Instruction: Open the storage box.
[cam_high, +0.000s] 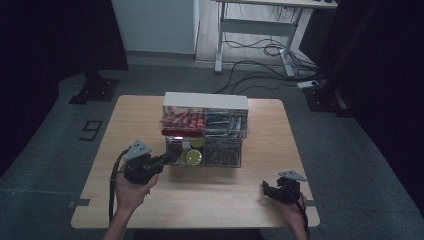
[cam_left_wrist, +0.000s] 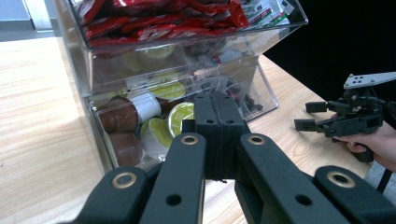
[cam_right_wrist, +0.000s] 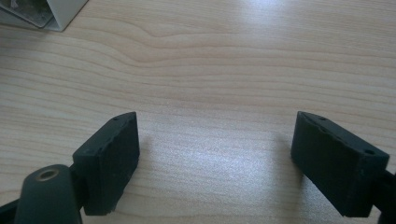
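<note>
The organizer (cam_high: 205, 131) stood at the middle of the worktop (cam_high: 125, 120), and its lower-left drawer (cam_left_wrist: 140, 135) was the thing in hand. The left claw (cam_high: 167, 159) sat clenched with its jaws pressed flat together, their tips at the drawer front; whether they pinched a lip or merely touched the clear wall could not be told.

The drawer looked like thin, stiff, clear plastic: light, smooth and slippery, likely to crack if squeezed hard. It held small pods (cam_left_wrist: 180, 116) (brown ones and yellow-lidded ones), loose enough to shift if jerked. The best hold seemed to be the top edge or lip of the front wall, near its middle, so it would slide straight.

The right claw (cam_high: 270, 190) rested released, jaws wide apart, near the worktop's edge, well to the right of the organizer.
</note>
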